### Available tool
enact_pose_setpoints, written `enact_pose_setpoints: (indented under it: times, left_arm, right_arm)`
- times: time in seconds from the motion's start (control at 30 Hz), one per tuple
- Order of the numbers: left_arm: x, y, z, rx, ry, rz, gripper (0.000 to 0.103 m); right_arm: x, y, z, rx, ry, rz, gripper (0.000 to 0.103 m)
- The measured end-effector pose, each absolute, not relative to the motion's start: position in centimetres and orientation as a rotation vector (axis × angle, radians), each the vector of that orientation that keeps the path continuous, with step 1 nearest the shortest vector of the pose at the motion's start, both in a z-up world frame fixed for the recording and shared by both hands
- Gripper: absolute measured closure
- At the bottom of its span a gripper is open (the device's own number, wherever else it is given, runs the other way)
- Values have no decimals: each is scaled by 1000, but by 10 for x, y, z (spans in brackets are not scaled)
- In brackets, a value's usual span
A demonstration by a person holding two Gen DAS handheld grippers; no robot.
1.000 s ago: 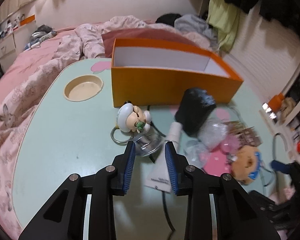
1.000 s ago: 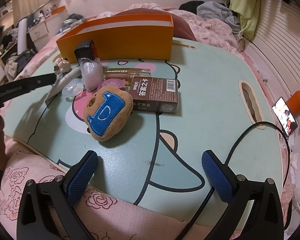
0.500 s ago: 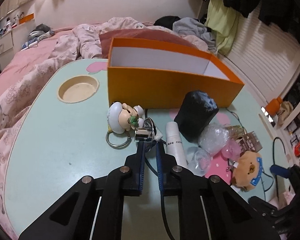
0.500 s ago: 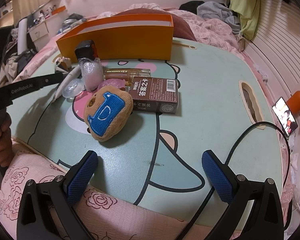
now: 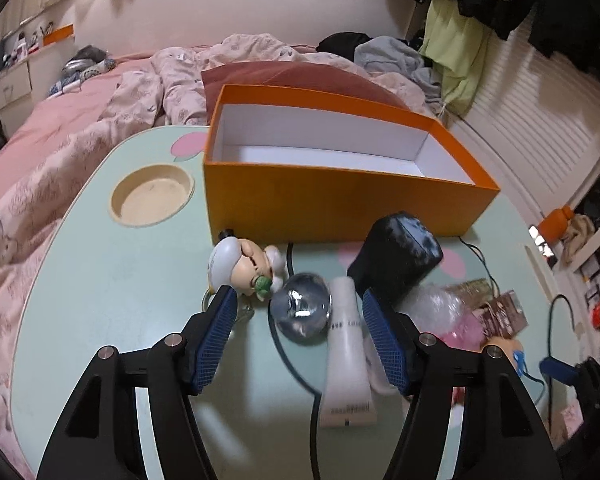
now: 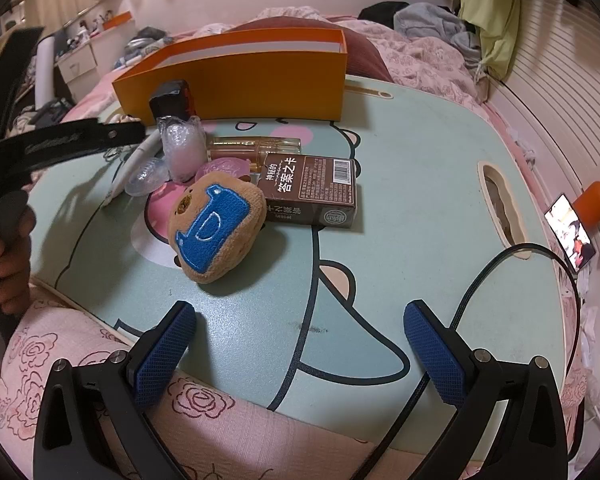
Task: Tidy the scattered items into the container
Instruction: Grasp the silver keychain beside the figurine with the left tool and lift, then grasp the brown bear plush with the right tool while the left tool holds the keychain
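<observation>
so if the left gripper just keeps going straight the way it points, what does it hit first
Probably the shiny silver ball. It lies on the table between the open fingers of the left gripper, which have just been opening. The white tube lies just beside it, so depth is hard to judge.

We carry two black plastic claws: left claw (image 5: 296,330), right claw (image 6: 300,350), with blue textured pads and silver screws.

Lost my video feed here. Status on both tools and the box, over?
Left tool jaws just opened, straddling glass ball and white tube. Right tool open, empty. Orange box empty; doll keychain crowds left finger.
</observation>
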State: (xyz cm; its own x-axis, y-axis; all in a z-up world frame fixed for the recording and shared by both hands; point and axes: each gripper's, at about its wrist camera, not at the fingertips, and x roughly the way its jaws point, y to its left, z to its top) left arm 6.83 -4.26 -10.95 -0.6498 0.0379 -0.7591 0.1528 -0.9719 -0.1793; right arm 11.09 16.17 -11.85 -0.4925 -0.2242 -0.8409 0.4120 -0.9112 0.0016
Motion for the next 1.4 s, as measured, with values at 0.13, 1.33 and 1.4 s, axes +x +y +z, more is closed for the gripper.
enact_pose_setpoints:
  times: [0.13,1.33,1.4]
  left_arm:
    - [60,-47,-112,1287,387,-2772,70]
    - [162,-45,-66,1037,468,-2936,71]
    - [163,-44,-65,1030,463,-2936,71]
  right_arm:
    - [111,162,-119,1319,282,-2418,0]
    - [75,139,-105,1291,-62,-2181,62]
    - [80,142,-100,1254,-66,-2181,62]
